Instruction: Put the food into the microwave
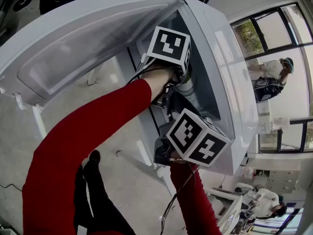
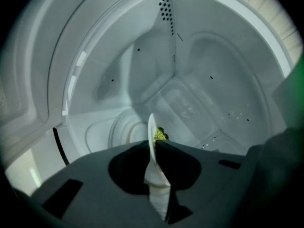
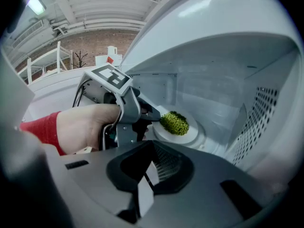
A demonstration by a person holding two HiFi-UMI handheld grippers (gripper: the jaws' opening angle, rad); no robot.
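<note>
- The microwave point(image 1: 230, 77) has its door point(image 1: 73, 48) swung wide open. Well behind it, a person point(image 1: 271, 75) stands by a window point(image 1: 252, 33).
- The left hand-held gripper point(image 3: 152, 113) reaches into the cavity. Its jaws are slightly parted around the rim of the white plate point(image 3: 189, 136) and look released rather than pinching.
- The plate sits on the turntable point(image 2: 121, 127) inside the microwave and carries a mound of green food point(image 3: 175, 122).
- The right hand-held gripper point(image 3: 144, 186) hangs at the opening, clenched on nothing.
</note>
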